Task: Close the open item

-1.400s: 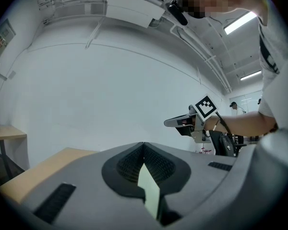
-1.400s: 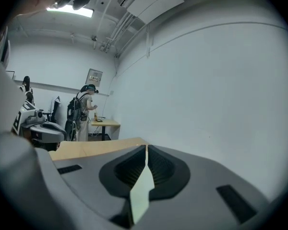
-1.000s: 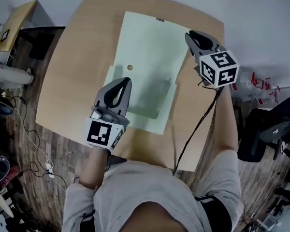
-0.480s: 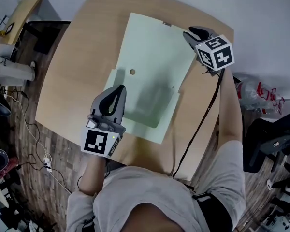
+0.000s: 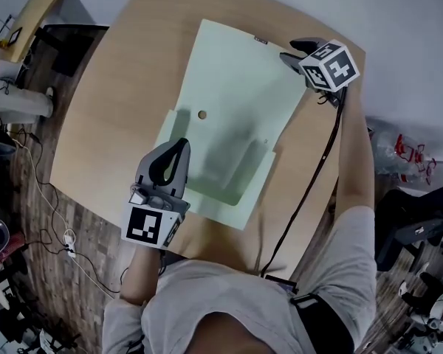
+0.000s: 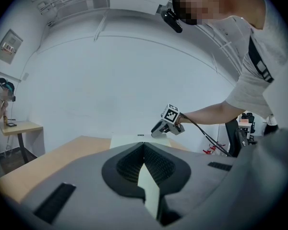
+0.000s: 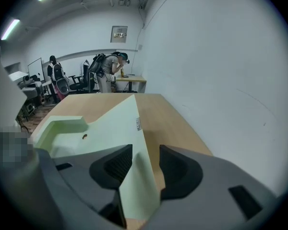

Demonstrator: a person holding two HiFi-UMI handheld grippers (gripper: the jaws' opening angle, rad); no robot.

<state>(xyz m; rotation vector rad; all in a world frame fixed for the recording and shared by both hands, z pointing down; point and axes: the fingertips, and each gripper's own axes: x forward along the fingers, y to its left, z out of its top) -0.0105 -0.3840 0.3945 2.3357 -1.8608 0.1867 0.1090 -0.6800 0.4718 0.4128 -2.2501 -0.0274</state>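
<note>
Pale green folder (image 5: 236,87) lies open and flat on the wooden table (image 5: 111,102), centre of frame, with a pocket flap at its lower end. Left tongs (image 5: 179,147), lower left of centre, are clamped on the folder's lower-left edge, the sheet pinched between the pads. Right tongs (image 5: 289,54), upper right, stand apart and have just been opening. The folder's right edge sits between them, ungripped.

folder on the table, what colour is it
The folder is plain pale mint green; it shows best in the head view.
</note>
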